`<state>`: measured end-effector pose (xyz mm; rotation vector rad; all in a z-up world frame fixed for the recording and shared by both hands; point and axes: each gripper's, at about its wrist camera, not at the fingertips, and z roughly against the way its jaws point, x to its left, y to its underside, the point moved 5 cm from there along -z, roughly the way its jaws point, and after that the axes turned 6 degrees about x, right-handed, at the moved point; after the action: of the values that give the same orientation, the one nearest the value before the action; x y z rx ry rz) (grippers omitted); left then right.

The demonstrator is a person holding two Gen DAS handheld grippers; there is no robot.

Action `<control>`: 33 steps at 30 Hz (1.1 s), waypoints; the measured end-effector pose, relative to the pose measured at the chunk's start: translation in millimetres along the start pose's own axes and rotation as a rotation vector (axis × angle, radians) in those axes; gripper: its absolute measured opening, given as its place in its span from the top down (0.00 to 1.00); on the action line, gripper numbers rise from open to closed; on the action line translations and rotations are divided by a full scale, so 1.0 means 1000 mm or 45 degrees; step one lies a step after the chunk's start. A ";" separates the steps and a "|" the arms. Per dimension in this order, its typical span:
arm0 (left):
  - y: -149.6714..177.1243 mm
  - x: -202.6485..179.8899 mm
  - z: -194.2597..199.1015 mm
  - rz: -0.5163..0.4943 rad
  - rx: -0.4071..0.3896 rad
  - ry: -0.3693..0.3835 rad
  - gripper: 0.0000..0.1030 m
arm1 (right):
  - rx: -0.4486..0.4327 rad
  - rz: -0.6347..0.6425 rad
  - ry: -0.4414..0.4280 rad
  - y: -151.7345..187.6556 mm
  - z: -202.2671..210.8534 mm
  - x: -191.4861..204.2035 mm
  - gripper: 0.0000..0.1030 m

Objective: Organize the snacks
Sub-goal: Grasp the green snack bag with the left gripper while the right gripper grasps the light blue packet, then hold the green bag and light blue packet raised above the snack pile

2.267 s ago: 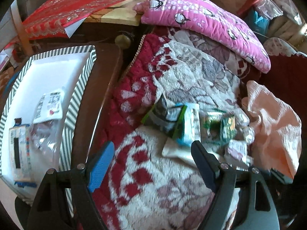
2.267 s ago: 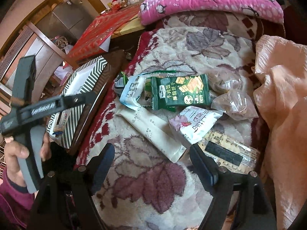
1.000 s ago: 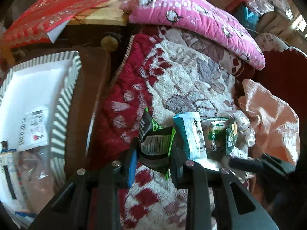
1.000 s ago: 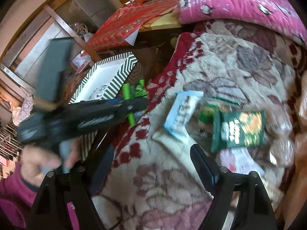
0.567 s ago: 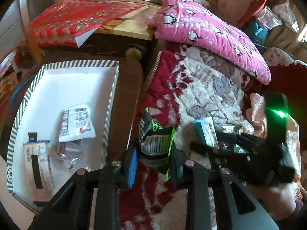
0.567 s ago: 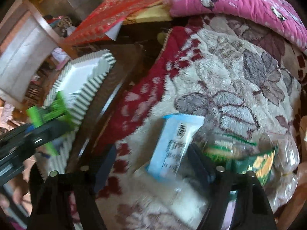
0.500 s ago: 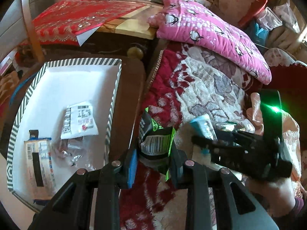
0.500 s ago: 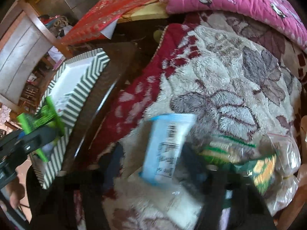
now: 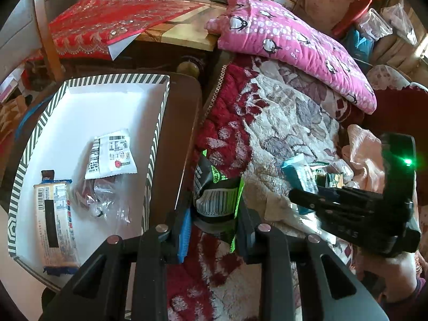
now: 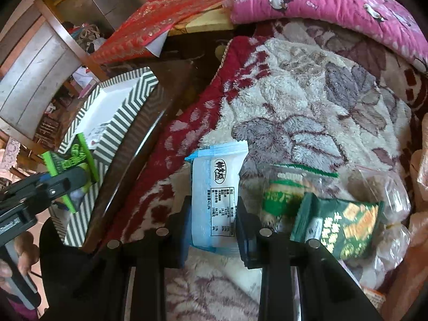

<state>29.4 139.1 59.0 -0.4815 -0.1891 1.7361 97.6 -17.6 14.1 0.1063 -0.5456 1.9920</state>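
**Both tongs loaded, box next**

The left tongs (image 9: pixel 212 218) are clenched on a black-and-green snack packet (image 9: pixel 216 195), held just to the right of the striped box (image 9: pixel 157 123), over the dark strip between the box and the bed. The right tongs (image 10: pixel 212 227) have just been closing and now grasp a white-and-blue packet (image 10: pixel 215 198) by its lower half; it sits on the floral blanket (image 10: pixel 307 101), well to the right of the striped box.

Already inside the box lie a white packet with a barcode (image 9: pixel 112 157), a long biscuit pack (image 9: pixel 56 219) and a crumpled clear bag (image 9: pixel 107 203). Farther from the box than the white-and-blue packet, a green cracker packet (image 10: pixel 345 230) and some clear bags (image 10: pixel 385 187) remain heaped on the blanket, beside a peach cloth (image 9: pixel 363 149).

As I judge it, the step in hand is carrying each gripped packet over the box wall. To do it well, lift the left packet clear of the striped rim before moving across, and let go only above the bare white floor at the far end of the box, away from the items already there. The right packet is pinched flat and may flop, so it should rise straight off the blanket first, without dragging its neighbours, and wait until the left tongs are out of the way.
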 end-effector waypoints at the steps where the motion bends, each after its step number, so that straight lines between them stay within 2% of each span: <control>1: 0.000 -0.001 0.001 -0.003 -0.002 -0.004 0.73 | -0.006 -0.003 -0.005 0.001 0.003 0.001 0.70; 20: 0.014 -0.019 0.018 -0.061 -0.026 -0.037 0.73 | -0.074 0.003 -0.018 0.027 0.044 0.018 0.70; 33: 0.025 -0.048 0.019 -0.115 -0.010 0.010 0.73 | -0.092 -0.019 -0.016 0.053 0.063 0.011 0.70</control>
<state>6.0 89.5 76.5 -0.4787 -0.2094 1.6460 36.9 -54.7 56.3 0.0777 -0.6226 1.9556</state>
